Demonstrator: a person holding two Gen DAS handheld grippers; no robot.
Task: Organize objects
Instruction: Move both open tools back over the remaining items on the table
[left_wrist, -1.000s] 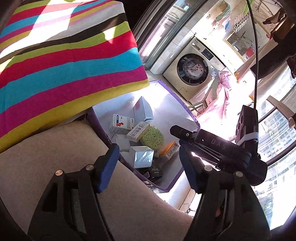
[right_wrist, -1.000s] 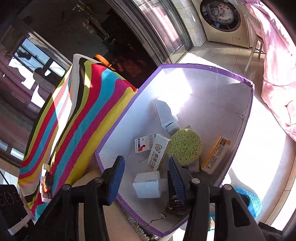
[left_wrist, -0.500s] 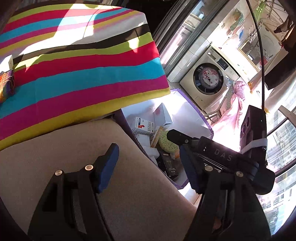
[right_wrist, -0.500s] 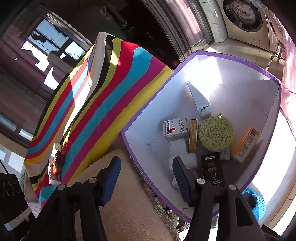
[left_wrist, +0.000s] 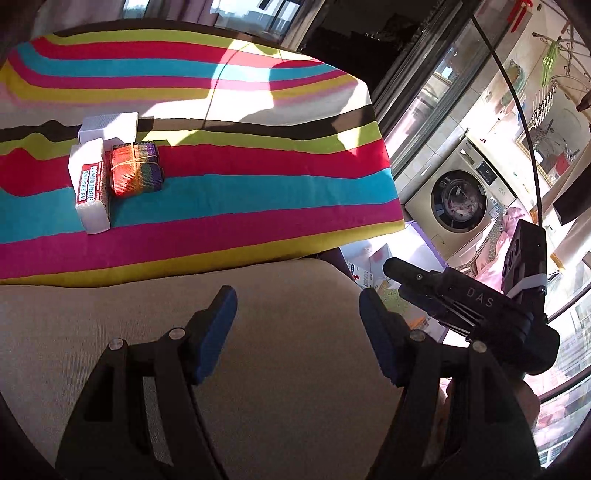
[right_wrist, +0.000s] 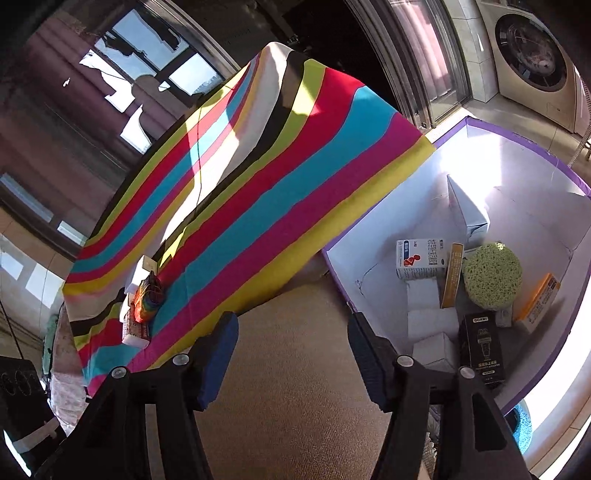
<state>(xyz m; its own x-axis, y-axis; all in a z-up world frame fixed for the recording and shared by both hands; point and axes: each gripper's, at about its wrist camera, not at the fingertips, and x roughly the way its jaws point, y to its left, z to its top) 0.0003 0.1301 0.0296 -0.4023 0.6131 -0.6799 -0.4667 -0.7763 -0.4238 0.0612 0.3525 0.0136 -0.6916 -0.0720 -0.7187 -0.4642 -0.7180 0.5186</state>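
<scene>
Inside, the purple-rimmed box (right_wrist: 517, 142) holds cartons and a sponge (right_wrist: 491, 273); both grippers' fingers spread, empty.

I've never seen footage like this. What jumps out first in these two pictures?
The brightly striped cloth dominates, spread across a surface ahead of both grippers, with a rainbow-coloured bundle and small white boxes lying on it. To its right, lower down, stands a white bin with a purple rim, holding a round green sponge and several small cartons. A washing machine stands beyond in sunlight.
</scene>
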